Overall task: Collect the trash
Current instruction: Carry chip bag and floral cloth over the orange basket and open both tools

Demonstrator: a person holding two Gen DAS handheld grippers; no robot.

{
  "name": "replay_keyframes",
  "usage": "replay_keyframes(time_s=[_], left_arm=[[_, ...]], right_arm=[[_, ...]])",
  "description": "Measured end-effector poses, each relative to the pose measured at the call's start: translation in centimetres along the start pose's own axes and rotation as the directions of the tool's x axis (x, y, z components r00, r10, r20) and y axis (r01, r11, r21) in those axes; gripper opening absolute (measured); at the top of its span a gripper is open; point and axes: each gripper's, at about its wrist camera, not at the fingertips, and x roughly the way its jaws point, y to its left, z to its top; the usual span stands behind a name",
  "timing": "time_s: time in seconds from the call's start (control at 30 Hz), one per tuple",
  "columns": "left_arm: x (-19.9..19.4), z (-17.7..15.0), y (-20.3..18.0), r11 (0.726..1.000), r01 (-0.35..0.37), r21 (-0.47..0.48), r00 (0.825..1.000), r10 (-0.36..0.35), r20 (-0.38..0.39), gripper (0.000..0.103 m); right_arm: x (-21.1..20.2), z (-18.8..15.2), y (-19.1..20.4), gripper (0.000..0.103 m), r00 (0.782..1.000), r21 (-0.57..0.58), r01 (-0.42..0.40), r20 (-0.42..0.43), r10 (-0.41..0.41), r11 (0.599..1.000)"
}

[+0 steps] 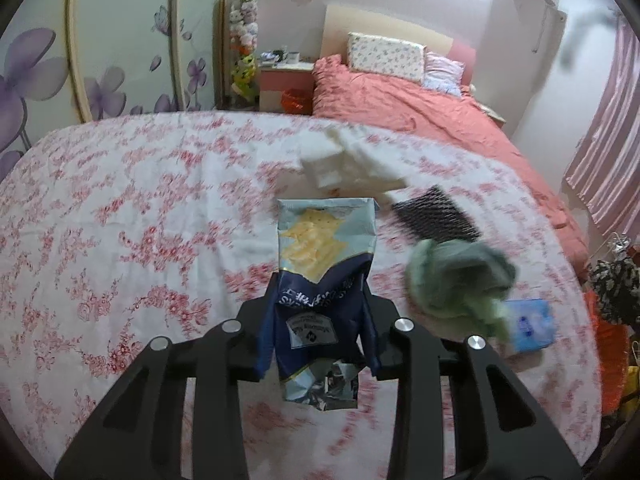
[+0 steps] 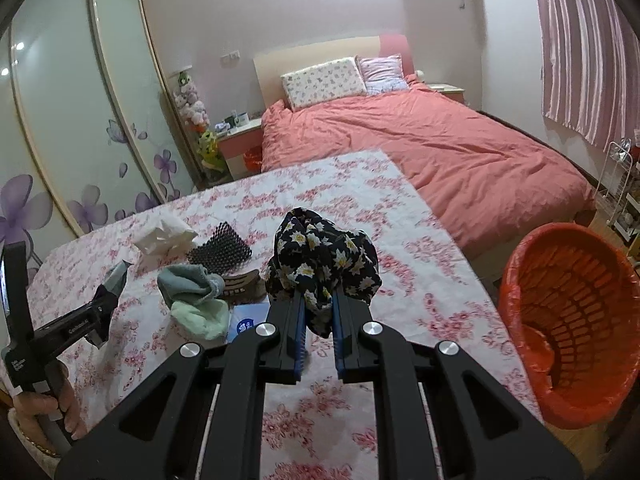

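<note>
My left gripper is shut on a blue snack bag, which stands upright between the fingers above the flowered tablecloth. In the right wrist view the same gripper shows at the left, with the snack bag sticking out of it. My right gripper is shut on a bunched black cloth with yellow flowers, held over the table. An orange basket with a red liner stands on the floor to the right of the table.
On the table lie a crumpled white tissue, a black mesh piece, a green cloth, a brown wrapper and a blue packet. A person's hand holds the left gripper's handle. A pink bed lies behind.
</note>
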Motion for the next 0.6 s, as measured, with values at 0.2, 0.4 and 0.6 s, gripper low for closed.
replay_keyframes(time_s=[0.2,0.4,0.6], left_arm=[[-3.1,0.6,-3.4,0.997,0.062,0.038,0.997,-0.064,0.044,0.035],[-5.8,0.5,-7.6,0.986,0.139,0.087,0.987,-0.145,0.068,0.035],[-7.9,-0.4,-12.0,0.963,0.223,0.149,0.969,-0.236,0.070,0.035]], right_arm=[[-2.1,0.2,-1.3,0.011,0.999,0.008,-0.001,0.050,0.000,1.000],[-4.2,0.3,-2.7,0.011,0.995,-0.006,0.009,0.100,-0.009,1.000],[-6.3,0.0,-4.6,0.011,0.983,0.017,0.069,0.172,-0.071,0.997]])
